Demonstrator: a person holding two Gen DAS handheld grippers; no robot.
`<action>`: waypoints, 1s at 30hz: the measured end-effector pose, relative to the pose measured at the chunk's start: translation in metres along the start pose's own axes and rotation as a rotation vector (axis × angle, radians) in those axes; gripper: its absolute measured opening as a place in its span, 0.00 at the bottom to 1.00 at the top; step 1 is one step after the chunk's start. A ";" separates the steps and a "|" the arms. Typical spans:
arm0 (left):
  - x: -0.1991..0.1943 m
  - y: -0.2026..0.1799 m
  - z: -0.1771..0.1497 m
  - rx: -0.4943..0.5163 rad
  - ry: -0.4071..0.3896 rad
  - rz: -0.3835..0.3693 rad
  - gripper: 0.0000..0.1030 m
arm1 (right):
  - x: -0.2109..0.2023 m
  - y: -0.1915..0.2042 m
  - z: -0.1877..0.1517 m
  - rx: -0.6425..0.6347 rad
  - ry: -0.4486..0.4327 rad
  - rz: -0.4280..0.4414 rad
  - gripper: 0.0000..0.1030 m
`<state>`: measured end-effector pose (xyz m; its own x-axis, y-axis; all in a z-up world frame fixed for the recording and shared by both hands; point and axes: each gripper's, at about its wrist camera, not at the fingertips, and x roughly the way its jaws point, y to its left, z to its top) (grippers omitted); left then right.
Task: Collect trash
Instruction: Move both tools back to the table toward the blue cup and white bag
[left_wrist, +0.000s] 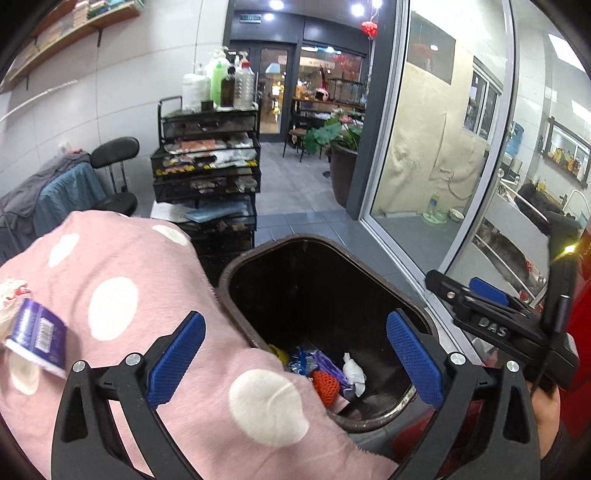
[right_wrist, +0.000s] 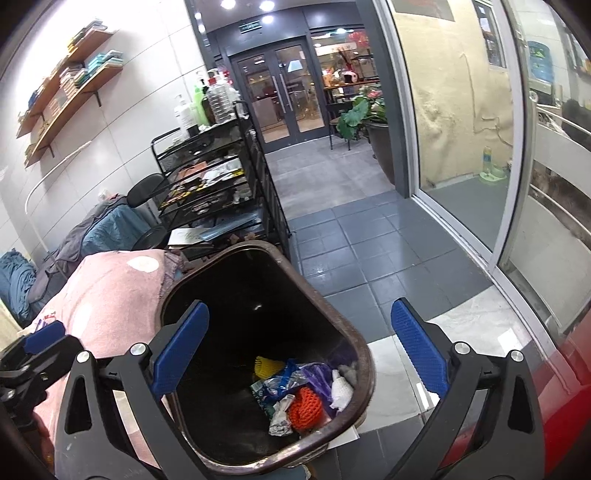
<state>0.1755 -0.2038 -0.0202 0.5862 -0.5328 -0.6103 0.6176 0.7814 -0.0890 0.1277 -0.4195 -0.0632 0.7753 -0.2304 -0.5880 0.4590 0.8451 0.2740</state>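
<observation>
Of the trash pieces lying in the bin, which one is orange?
The netted foam sleeve at the bottom of the bin; it alone is orange, beside a white crumpled tissue and a yellow net.

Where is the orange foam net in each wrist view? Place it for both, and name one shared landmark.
Left wrist: the orange foam net lies low and just right of centre, at the bottom of the brown bin, against the pink blanket's edge.
Right wrist: the net lies low, at centre, on the bin floor.
Shared landmark: the crumpled white tissue, just right of the net.
</observation>
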 end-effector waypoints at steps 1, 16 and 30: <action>-0.005 0.002 -0.001 -0.004 -0.007 0.000 0.95 | 0.000 0.003 0.000 -0.007 0.000 0.009 0.95; -0.083 0.075 -0.039 -0.163 -0.122 0.117 0.95 | -0.007 0.105 -0.003 -0.225 0.018 0.315 0.95; -0.120 0.184 -0.080 -0.308 -0.038 0.329 0.95 | 0.002 0.262 -0.028 -0.572 0.219 0.668 0.95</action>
<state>0.1769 0.0304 -0.0259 0.7474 -0.2470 -0.6167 0.2137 0.9684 -0.1289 0.2379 -0.1849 -0.0139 0.6758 0.4416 -0.5901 -0.3878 0.8939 0.2248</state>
